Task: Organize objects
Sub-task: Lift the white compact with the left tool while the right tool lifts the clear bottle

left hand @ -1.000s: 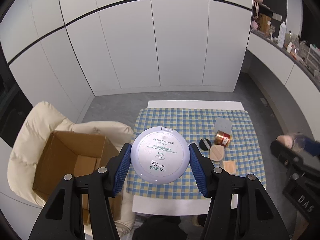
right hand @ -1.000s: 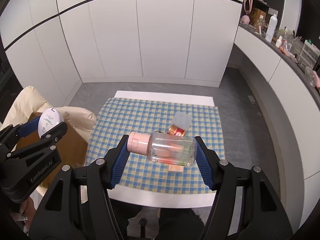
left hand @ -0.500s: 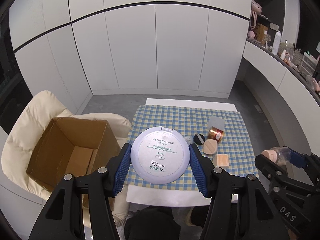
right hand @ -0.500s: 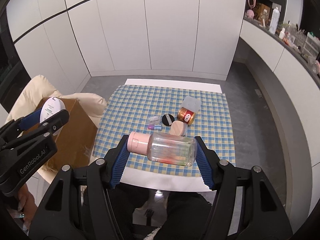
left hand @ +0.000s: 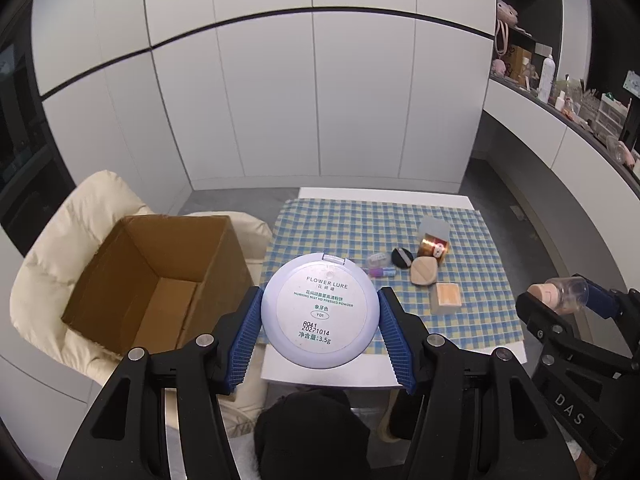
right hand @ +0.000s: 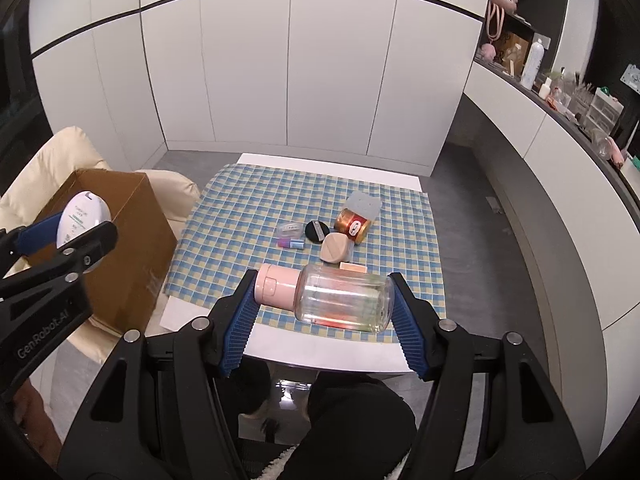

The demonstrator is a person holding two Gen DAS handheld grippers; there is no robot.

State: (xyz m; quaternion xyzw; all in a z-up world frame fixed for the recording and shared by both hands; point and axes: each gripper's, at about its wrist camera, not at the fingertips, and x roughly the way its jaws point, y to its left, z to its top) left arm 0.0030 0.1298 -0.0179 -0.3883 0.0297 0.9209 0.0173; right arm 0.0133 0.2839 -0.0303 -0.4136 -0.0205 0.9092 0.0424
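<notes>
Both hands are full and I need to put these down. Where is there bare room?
The cardboard box looks empty inside. The checked cloth is bare along the box side and far edge. It is crowded right of centre, around the gold jar and beige puff.

Lighting: even, cool indoor light, moderately dim; white cabinet wall (left hand: 320, 100) brightest. Glare: bright glint on the gold metallic tin (left hand: 433, 246); faint reflection on the glossy floor below the desk edge (right hand: 288, 384). Shadows: soft, weak. Distortion: strong fisheye bowing, black vignetted corners. Focus: sharp throughout.
</notes>
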